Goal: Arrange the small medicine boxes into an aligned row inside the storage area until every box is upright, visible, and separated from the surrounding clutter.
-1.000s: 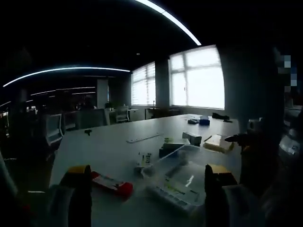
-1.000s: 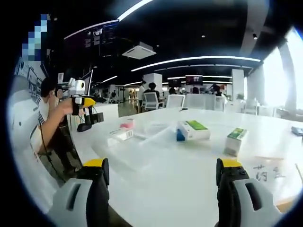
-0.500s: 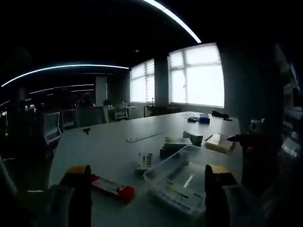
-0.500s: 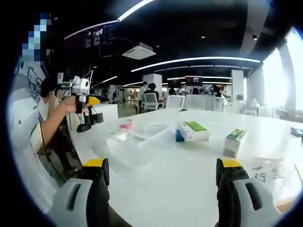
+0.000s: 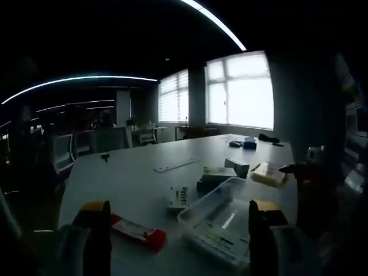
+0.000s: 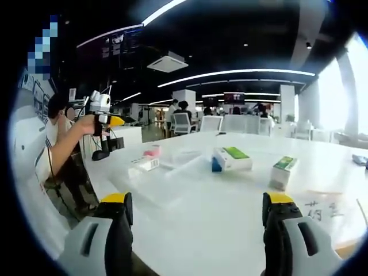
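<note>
In the dim left gripper view my left gripper point(image 5: 178, 213) is open above the table, jaws wide apart with nothing between them. Just beyond lies a clear plastic tray point(image 5: 221, 221) with flat packs in it. A red box point(image 5: 138, 231) lies to its left, a white box point(image 5: 179, 197) and a dark box point(image 5: 213, 178) behind it. My right gripper point(image 6: 196, 207) is open over bare white tabletop. Ahead of it are the clear tray point(image 6: 158, 178), a white box with a green top point(image 6: 233, 158), a green-topped box point(image 6: 283, 169), a white box point(image 6: 144, 164) and a pink box point(image 6: 152, 151).
A person point(image 6: 63, 149) at the table's left end holds the left gripper point(image 6: 104, 119) up in the air. A yellowish box point(image 5: 267, 172) and a far blue box point(image 5: 248, 144) lie on the table. Handwriting point(image 6: 322, 210) marks the tabletop. Chairs and people stand beyond the far edge.
The left gripper view has drifted a little, so the tray and boxes sit slightly further right. In the right gripper view the person's hand has lifted the left gripper slightly.
</note>
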Available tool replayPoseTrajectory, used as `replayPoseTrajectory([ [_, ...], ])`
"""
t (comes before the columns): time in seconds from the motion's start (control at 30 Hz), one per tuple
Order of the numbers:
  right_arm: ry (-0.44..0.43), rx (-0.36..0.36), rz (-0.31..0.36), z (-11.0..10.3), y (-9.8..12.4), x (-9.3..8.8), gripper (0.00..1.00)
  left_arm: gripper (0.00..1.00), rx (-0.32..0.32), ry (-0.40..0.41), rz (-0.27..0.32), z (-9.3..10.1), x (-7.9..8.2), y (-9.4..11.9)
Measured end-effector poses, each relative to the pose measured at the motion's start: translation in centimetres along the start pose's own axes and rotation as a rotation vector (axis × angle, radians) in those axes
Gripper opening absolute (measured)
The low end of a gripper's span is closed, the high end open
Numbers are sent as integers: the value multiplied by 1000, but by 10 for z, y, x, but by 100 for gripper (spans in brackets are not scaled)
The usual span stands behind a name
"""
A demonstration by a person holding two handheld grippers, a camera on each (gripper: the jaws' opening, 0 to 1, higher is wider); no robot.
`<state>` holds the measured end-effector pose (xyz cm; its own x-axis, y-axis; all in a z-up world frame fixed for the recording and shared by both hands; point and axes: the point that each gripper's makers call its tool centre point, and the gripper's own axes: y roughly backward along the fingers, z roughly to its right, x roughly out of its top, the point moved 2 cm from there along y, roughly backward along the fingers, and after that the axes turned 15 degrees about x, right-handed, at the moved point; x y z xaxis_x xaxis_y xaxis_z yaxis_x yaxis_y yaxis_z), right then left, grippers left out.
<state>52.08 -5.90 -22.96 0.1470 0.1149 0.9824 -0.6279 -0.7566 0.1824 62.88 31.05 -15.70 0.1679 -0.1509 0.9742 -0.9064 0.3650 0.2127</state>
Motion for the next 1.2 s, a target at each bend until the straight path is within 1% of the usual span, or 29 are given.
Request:
replayPoseTrajectory([
  [0.23, -4, -9, -1, 1, 3, -2, 92, 100, 1, -7, 3, 0, 4, -1],
  [0.67, -5, -11, 0, 2, 8, -2, 92, 100, 1, -6, 4, 1, 4, 1],
  [0.97, -4, -8, -5, 0, 7, -3, 92, 100, 0, -4, 6, 0, 4, 3],
  [1.2, 0, -9, -7, 0, 7, -1, 91, 100, 2, -7, 10, -3, 7, 1],
])
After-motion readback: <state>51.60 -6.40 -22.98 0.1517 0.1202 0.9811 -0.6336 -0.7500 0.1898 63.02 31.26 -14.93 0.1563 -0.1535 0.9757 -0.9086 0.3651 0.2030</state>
